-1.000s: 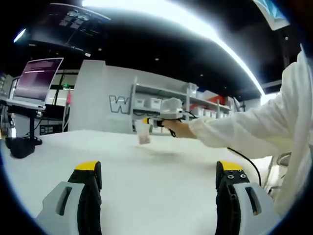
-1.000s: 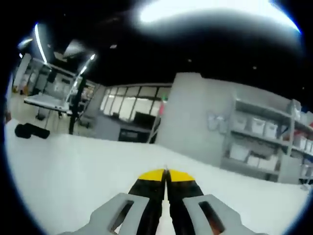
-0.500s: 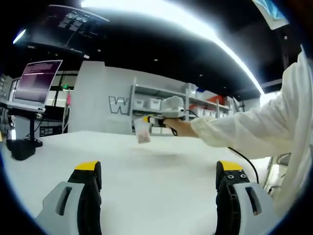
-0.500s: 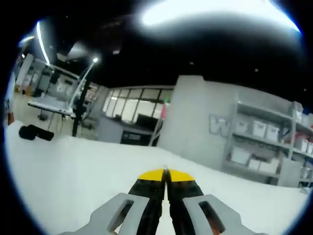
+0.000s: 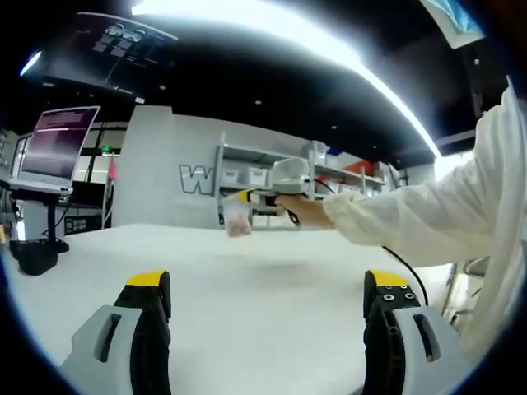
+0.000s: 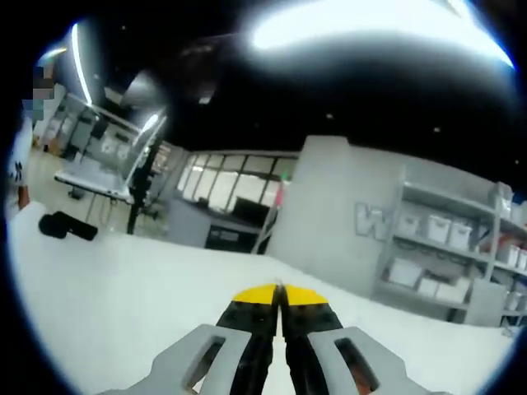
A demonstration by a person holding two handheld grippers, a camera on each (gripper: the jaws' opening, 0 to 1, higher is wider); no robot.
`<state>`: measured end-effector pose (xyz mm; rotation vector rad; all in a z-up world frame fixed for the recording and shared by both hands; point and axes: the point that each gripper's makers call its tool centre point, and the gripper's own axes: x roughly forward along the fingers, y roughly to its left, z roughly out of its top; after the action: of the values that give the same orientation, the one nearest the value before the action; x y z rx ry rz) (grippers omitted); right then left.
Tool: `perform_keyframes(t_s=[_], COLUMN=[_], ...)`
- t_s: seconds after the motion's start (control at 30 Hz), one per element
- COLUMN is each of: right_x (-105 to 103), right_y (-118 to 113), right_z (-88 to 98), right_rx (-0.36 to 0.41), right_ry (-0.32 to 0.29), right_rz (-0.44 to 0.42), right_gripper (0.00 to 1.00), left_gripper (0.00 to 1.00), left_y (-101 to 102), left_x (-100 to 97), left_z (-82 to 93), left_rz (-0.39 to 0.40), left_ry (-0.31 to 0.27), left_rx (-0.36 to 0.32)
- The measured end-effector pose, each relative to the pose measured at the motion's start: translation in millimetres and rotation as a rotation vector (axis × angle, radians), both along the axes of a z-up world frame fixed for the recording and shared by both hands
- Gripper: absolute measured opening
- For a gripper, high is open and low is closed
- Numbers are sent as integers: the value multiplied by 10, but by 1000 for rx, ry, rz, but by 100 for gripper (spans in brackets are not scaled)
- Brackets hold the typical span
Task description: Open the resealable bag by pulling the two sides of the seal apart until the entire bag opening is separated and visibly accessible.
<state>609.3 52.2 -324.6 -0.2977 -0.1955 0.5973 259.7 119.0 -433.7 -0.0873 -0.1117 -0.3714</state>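
A small clear resealable bag [image 5: 237, 220] hangs in the air above the white table [image 5: 263, 276], well ahead of my left gripper. My right gripper [image 5: 246, 197] reaches in from the right of the left gripper view and is shut on the bag's top edge, a hand and white sleeve [image 5: 428, 218] behind it. My left gripper [image 5: 268, 284] stands open low over the table, nothing between its yellow-tipped fingers [image 5: 149, 282]. In the right gripper view my right gripper [image 6: 280, 295] has its jaws pressed together; the bag itself is hidden there.
A monitor [image 5: 58, 144] and a black object [image 5: 37, 257] stand at the table's far left. The same black object [image 6: 67, 226] lies at the left in the right gripper view. Shelves with white bins [image 5: 255, 177] line the back wall.
My right gripper has lifted the bag a little higher and slightly left above the table. My left gripper has stayed open and nearly still.
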Motion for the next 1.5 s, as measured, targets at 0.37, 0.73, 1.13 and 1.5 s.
perform_keyframes(t_s=[0.37, 0.73, 1.13, 1.5], right_x=[-68, -232, -306, -414], right_y=[-66, -73, -159, -197], right_z=[79, 85, 55, 73], right_rx=[13, 20, 30, 60], right_ry=[-4, -2, 6, 10], right_rz=[-5, 37, 57, 89], right_gripper=[0, 0, 0, 0], left_gripper=[95, 95, 95, 95], left_y=[0, -27, -49, -78], left_x=[-54, -89, -82, -64], left_z=[9, 1, -18, -38], left_rz=[0, 1, 3, -5], left_ry=[-5, -2, 4, 9], left_rx=[2, 14, 23, 33])
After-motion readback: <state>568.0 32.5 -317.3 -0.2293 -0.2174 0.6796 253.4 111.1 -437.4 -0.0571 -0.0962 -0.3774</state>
